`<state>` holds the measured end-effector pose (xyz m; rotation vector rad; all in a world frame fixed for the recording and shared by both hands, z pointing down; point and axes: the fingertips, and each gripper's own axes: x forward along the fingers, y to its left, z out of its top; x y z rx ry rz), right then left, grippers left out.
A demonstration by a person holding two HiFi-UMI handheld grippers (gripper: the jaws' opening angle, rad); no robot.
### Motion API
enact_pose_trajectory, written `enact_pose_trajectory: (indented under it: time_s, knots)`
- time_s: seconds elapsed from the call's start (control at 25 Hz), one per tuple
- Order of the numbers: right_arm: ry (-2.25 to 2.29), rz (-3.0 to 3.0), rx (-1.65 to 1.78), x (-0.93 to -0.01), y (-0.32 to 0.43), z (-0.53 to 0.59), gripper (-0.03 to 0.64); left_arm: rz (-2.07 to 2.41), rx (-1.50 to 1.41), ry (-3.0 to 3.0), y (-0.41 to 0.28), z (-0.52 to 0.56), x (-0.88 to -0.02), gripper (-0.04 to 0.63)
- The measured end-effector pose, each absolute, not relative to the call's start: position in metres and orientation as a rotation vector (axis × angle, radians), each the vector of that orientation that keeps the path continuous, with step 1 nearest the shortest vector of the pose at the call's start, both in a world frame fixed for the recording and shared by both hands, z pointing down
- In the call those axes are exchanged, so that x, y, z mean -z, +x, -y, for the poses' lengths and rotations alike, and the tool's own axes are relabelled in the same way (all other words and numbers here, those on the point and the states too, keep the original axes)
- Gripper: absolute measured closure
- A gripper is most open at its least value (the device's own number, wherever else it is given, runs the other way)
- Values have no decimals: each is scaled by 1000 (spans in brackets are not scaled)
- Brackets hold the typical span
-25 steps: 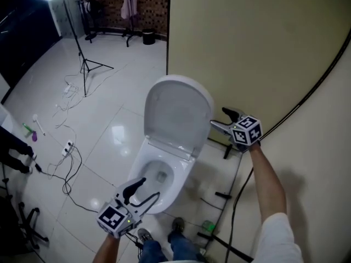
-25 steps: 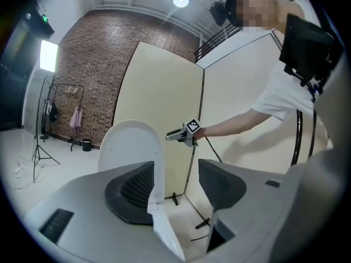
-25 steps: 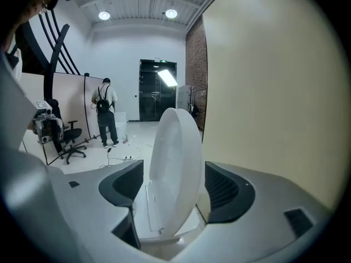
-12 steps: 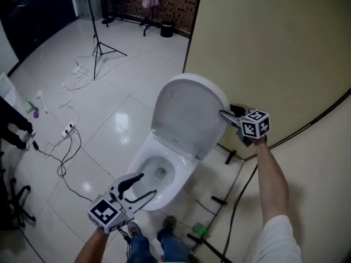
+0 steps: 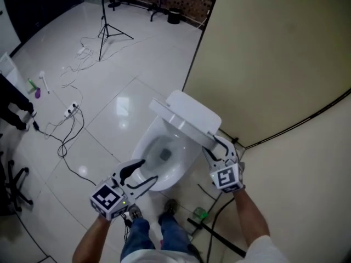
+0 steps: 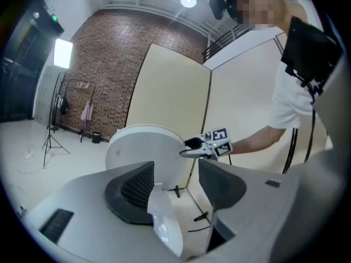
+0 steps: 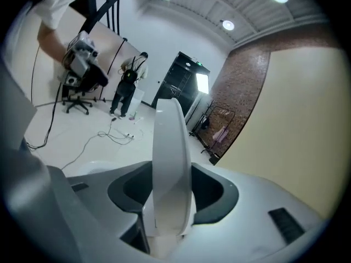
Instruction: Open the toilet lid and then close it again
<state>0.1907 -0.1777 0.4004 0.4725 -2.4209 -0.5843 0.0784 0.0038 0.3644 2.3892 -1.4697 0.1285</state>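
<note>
White toilet lid [image 5: 192, 116] is hanging half lowered over the bowl [image 5: 159, 160] in the head view, and you are clamping its side edge with your right gripper [image 5: 218, 147], whose jaws have just been closing. Your left gripper [image 5: 140, 175] is hovering at the bowl's front. Left gripper view: its jaws are standing partly apart, gripping nothing. Right gripper view: both pads are pressing on the toilet lid [image 7: 173, 158]

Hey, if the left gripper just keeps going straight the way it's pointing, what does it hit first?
Most likely the front rim of the toilet bowl, which shows low between the open jaws of the left gripper. The toilet lid lies beyond it, though depth is hard to judge.
</note>
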Motion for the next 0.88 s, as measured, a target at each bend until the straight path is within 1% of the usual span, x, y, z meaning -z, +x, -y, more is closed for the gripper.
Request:
enact_pose_trajectory:
  time_s: [0.08,0.2,0.28,0.36,0.4,0.44,0.48,0.68,0.84,0.88]
  knots:
    - [519,2354,689,-420,192,146,420,1424,59,2243,74,-12,-384,345]
    - [567,2285,753,-446,193,111,420,1291,458,1969,65,-19,-414,344]
    - [582,2246,799,-460,194,97,420,1250,613,1840,58,-15,-428,342]
    - [595,2210,849,-471,194,88,420,1255,703,1739,47,-6,-436,339]
    - [597,2192,871,-478,194,84,420,1267,735,1688,40,-1,-439,282]
    - [594,2176,890,-485,193,79,420,1278,760,1638,34,4,-440,193]
    - [591,2160,903,-493,193,74,419,1289,774,1592,29,7,-442,161]
    - [586,2086,912,-526,197,53,419,1321,694,1390,25,20,-465,160]
    - [565,2061,937,-542,194,43,417,1280,629,1342,34,26,-492,163]
    - [557,2062,938,-546,194,41,417,1299,598,1332,35,25,-501,179]
